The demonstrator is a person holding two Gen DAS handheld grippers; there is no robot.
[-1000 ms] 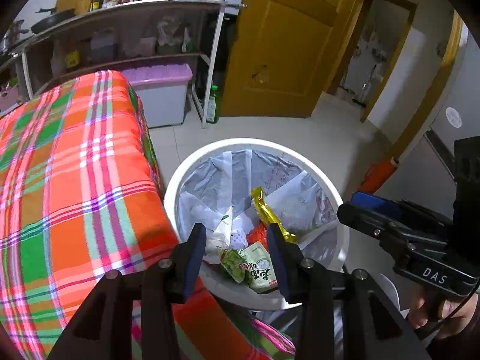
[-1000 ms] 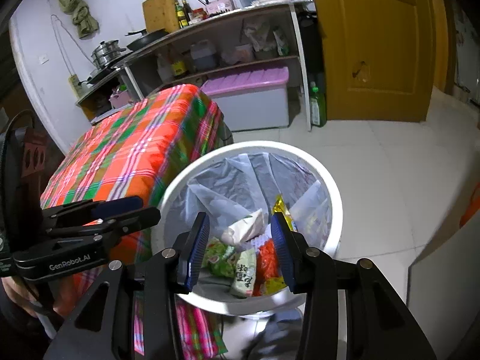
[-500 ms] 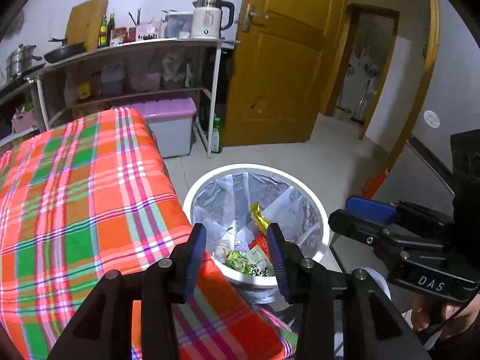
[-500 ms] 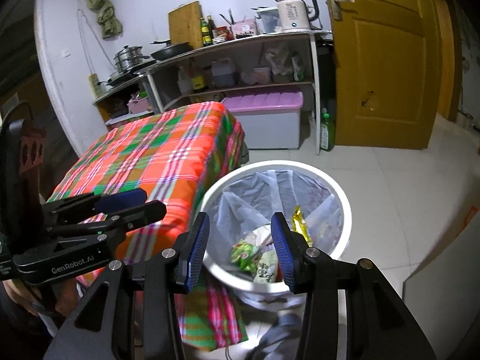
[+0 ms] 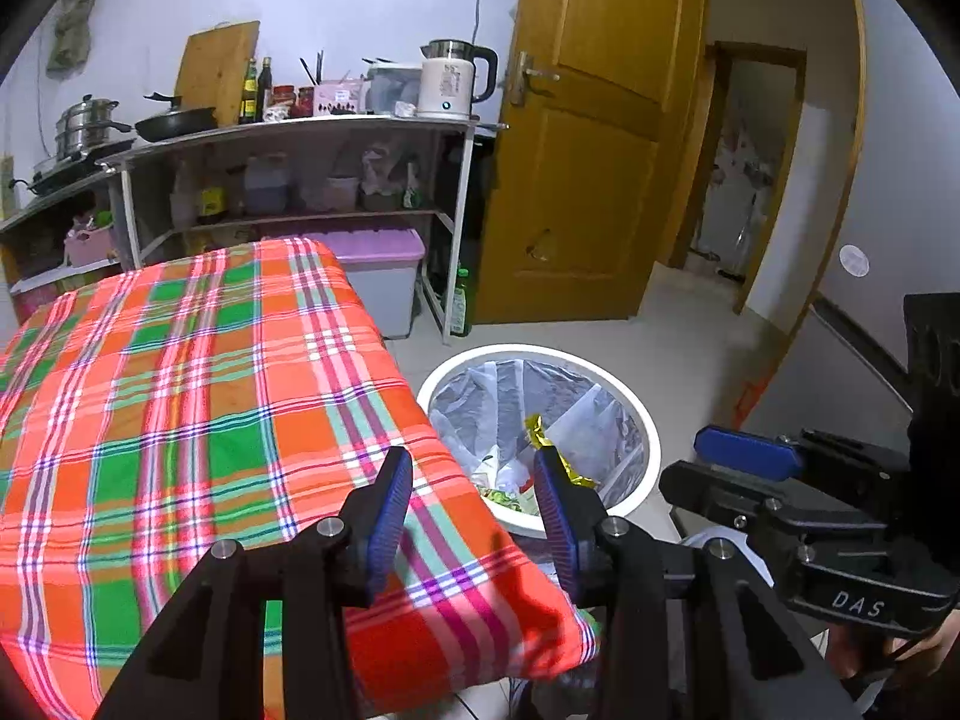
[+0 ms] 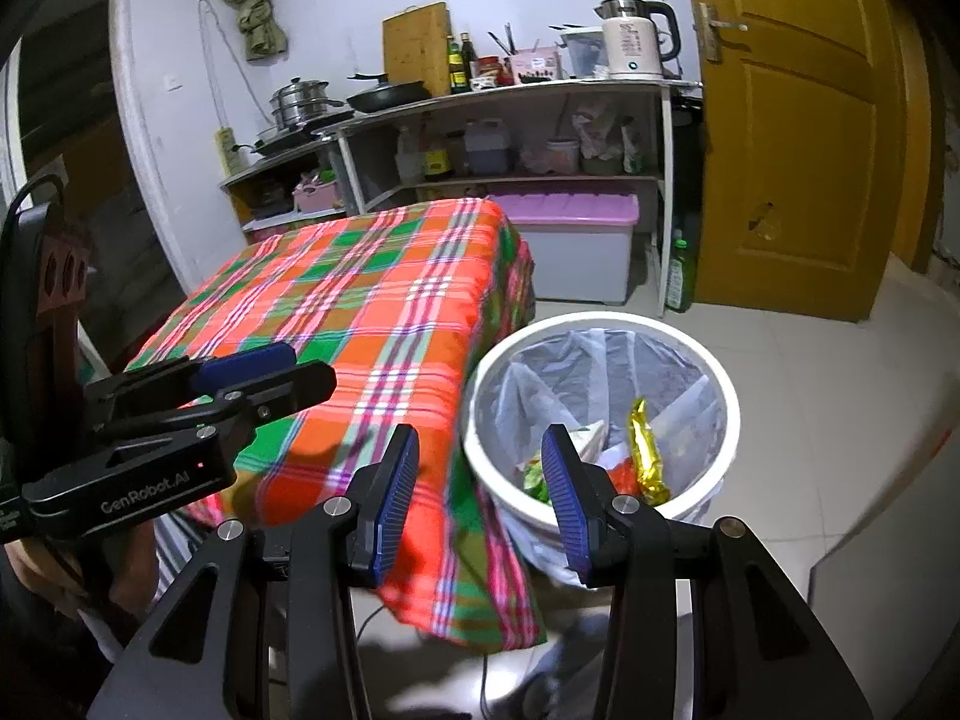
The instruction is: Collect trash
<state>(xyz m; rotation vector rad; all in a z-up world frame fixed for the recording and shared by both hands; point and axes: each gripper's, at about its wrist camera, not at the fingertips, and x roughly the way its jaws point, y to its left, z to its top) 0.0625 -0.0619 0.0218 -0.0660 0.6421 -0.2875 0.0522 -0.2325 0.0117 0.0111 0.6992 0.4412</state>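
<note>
Trash (image 6: 645,450), wrappers with a gold one standing on end, lies in the lined white bin (image 6: 729,396) on the floor, just beside the table corner. We hold the right gripper (image 6: 480,489) nearer it; the bin sits ahead and below, slightly right of both. The left gripper (image 5: 471,507) hangs over the plaid tablecloth (image 5: 198,396). Both sets of jaws stand apart, holding nothing. Beyond are kitchen shelves (image 5: 300,132) and a wooden door (image 5: 600,138).

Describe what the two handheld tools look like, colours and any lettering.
Both tools are black, angular plastic with silver screws and ribbed blue pads. The left tool reads "GenRobot.AI"; a dark cable loops behind it. The right tool reads "DAS".
</note>
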